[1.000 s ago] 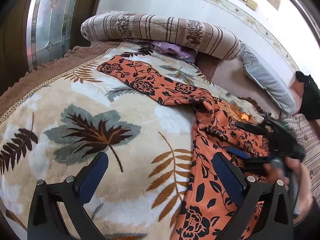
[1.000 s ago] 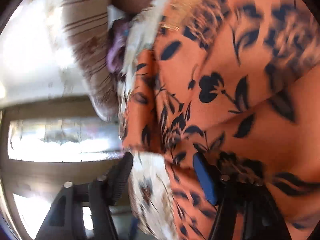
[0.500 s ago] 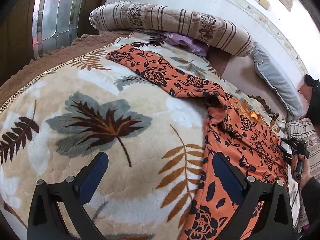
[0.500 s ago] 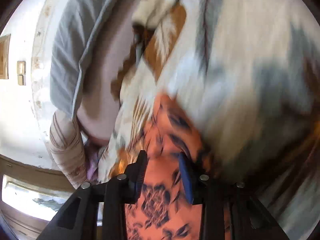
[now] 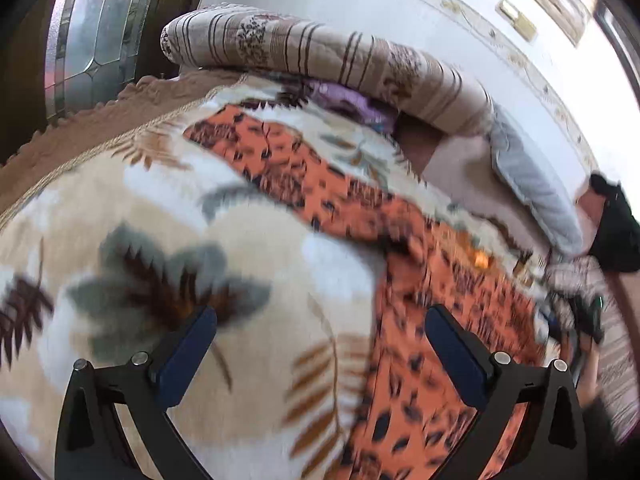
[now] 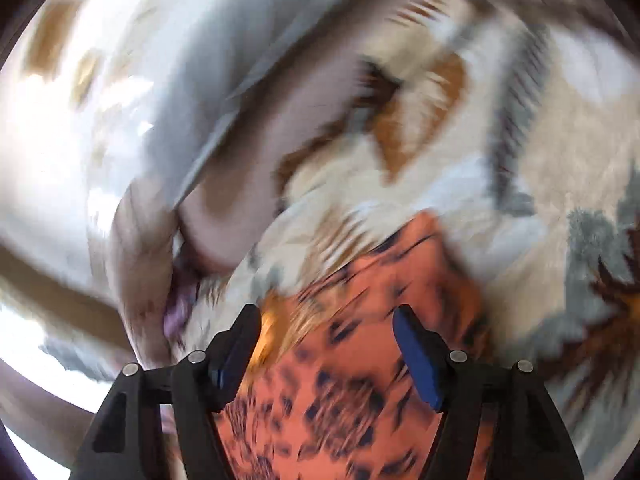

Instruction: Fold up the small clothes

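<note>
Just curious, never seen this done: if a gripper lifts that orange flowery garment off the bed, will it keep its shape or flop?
Probably flop: the orange garment lies thin and creased, following the blanket. Likely light. It may drag on the plush pile.

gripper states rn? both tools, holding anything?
Left tool: open wide, empty, above the leaf blanket.
Right tool: jaws opening, nothing pinched; the orange floral garment lies below the gap.

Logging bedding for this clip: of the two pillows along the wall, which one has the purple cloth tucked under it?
The striped pillow, brown-banded, at the bed's far corner; purple cloth shows beneath its edge. The plain grey pillow has none.
</note>
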Action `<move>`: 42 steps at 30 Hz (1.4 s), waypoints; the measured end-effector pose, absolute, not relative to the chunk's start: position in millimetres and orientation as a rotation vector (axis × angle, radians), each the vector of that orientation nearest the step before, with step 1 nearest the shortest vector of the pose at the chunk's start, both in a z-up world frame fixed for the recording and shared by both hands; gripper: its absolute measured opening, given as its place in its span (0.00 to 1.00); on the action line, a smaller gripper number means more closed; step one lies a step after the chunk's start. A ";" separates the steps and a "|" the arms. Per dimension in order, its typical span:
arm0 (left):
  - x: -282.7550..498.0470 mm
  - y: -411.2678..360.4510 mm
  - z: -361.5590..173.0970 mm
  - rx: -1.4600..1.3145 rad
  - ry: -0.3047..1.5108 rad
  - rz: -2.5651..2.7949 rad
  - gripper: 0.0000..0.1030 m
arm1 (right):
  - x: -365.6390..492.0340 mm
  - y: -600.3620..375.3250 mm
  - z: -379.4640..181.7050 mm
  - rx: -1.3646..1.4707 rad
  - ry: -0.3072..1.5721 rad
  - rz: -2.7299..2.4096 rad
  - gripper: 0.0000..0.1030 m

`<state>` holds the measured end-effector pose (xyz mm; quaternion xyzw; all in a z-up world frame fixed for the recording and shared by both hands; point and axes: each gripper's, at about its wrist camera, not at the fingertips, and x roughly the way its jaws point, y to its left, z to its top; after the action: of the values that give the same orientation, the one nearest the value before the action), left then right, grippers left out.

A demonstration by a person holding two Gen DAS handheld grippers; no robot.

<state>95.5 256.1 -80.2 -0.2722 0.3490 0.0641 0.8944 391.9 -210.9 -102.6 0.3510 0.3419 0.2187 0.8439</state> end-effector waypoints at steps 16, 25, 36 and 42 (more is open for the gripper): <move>248.3 432.7 -142.3 -1.199 0.664 0.194 0.99 | 266.0 -97.3 -166.7 0.404 0.773 0.578 0.72; 274.9 441.0 -167.5 -1.166 0.720 0.264 0.34 | 270.0 -103.1 -168.6 0.441 0.760 0.597 0.72; 258.1 287.6 -12.3 -0.474 0.583 0.168 0.04 | 268.1 -108.8 -170.1 0.480 0.749 0.617 0.72; 256.6 111.7 50.6 -0.286 0.519 -0.152 0.04 | 266.8 -113.0 -169.5 0.503 0.744 0.628 0.72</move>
<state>256.6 111.7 50.6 -0.1408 0.2557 -0.0746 0.9535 266.8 -113.0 -169.5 0.2389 0.3536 0.2986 0.8536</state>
